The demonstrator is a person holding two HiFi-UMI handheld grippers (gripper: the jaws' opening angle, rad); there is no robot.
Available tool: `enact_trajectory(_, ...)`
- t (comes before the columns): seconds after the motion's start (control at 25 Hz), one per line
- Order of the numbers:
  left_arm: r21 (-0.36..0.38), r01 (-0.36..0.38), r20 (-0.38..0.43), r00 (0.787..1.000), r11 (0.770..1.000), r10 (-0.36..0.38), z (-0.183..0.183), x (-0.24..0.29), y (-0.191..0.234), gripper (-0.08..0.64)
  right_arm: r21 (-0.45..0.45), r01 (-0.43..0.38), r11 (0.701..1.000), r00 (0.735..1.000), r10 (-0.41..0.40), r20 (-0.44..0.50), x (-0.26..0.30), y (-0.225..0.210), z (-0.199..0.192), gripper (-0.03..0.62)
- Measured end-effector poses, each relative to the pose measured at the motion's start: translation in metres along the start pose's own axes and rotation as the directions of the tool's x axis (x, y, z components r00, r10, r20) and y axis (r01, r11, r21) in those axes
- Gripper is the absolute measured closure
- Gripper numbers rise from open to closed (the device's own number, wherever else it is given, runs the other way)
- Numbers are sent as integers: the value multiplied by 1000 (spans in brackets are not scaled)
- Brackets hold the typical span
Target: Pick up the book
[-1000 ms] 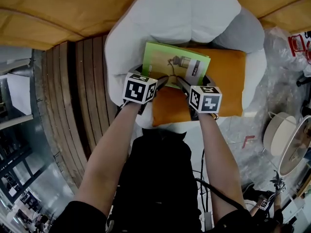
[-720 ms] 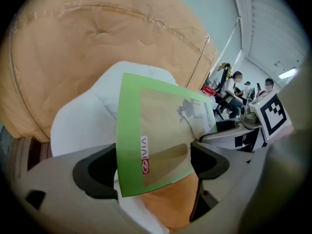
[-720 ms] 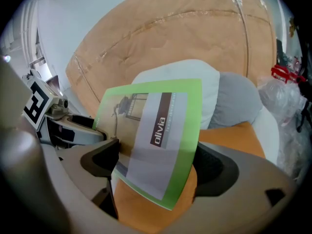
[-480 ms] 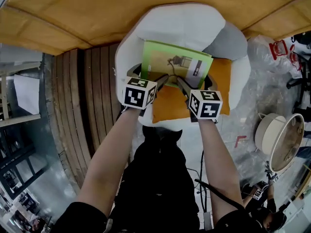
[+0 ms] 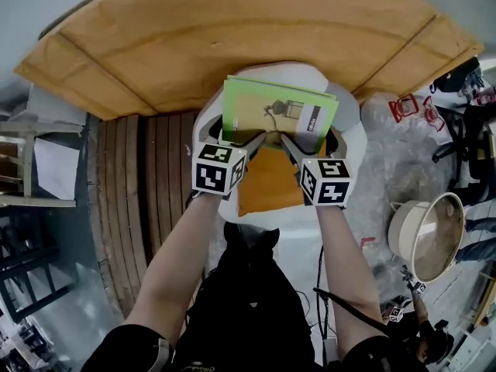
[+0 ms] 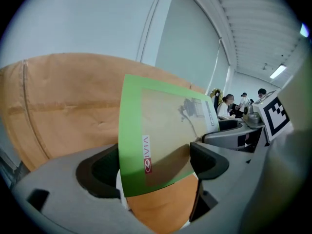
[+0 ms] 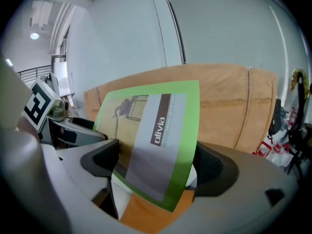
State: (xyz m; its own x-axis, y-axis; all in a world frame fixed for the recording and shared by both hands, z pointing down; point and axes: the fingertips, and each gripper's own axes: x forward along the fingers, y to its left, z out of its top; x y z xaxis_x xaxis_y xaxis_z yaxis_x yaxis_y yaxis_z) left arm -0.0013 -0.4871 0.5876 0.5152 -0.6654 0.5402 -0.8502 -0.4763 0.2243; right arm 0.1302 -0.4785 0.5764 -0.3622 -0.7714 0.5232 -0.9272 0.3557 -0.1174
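The book [image 5: 279, 115], thin with a green border and a beige cover, is held up over the white armchair [image 5: 288, 73] and its orange cushion [image 5: 267, 184]. My left gripper [image 5: 234, 132] holds its near left corner and my right gripper [image 5: 311, 139] its near right corner. In the left gripper view the book [image 6: 156, 130] slants across between the jaws of the left gripper [image 6: 153, 165], which stand wide and bear on its edges. The right gripper view shows the same: the book [image 7: 156, 126] is wedged in the right gripper [image 7: 156, 167], cover facing the camera.
A large tan padded board [image 5: 232, 45] lies beyond the armchair. Dark wooden slats [image 5: 147, 177] run to its left. Crinkled plastic sheet [image 5: 380, 153] and a round beige basin [image 5: 426, 235] lie to the right. People sit in the far background of the left gripper view.
Both grippers have risen with the book, which has come up off the orange cushion and now stands over the chair's back. The view has pulled higher above the chair.
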Motion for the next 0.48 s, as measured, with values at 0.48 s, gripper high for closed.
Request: enact_trajectory(0.48, 161, -59, 314, 949, 985, 5, 149, -143, -65, 110, -89, 50, 995, 946, -19, 324, -144, 41, 158, 143)
